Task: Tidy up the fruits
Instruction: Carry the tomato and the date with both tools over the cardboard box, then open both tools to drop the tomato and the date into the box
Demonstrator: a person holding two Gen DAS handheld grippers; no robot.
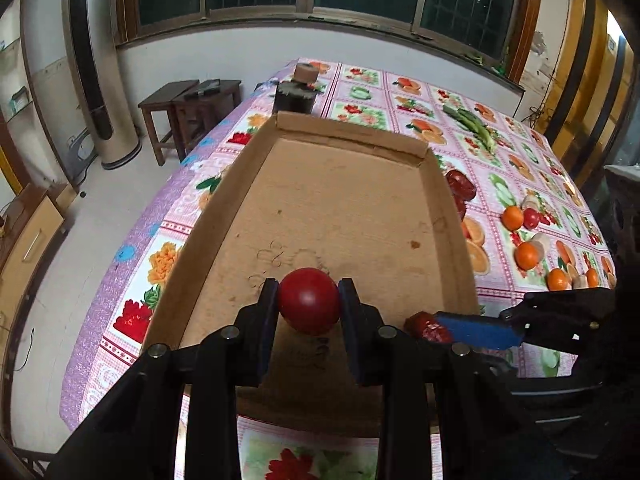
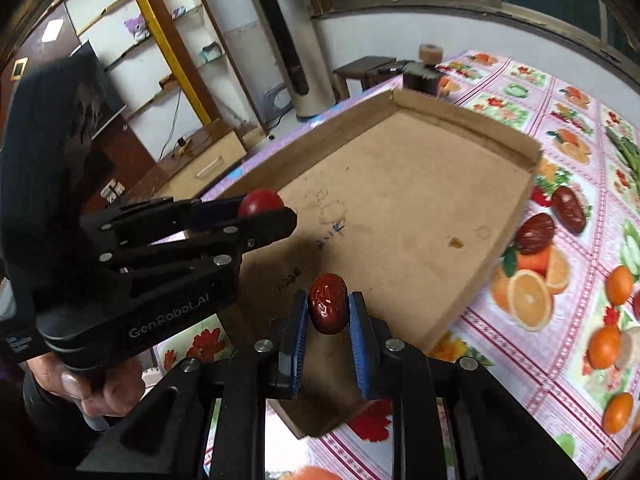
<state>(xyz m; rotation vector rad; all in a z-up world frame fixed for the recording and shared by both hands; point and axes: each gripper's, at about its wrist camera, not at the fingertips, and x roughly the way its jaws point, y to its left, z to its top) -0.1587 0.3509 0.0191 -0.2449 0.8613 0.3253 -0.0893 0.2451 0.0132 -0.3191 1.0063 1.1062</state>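
My left gripper [image 1: 309, 304] is shut on a round red tomato [image 1: 309, 305] above the near end of a shallow cardboard tray [image 1: 352, 184]. My right gripper [image 2: 329, 310] is shut on a wrinkled dark red jujube [image 2: 329, 303] over the tray's [image 2: 400, 200] near corner. In the right wrist view the left gripper [image 2: 276, 210] and its tomato [image 2: 260, 202] hang at the left. In the left wrist view the right gripper's blue pad [image 1: 476, 330] pinches the jujube [image 1: 426, 326] at the right. The tray floor holds no fruit.
Two more jujubes [image 2: 534, 232] lie on the fruit-print tablecloth [image 1: 400, 92] right of the tray, with several small oranges [image 1: 526, 255], a tomato [image 1: 532, 218] and green beans [image 1: 476, 126] further out. A dark block with a tape roll [image 1: 294, 94] stands behind the tray. A hand [image 2: 92, 388] grips the left handle.
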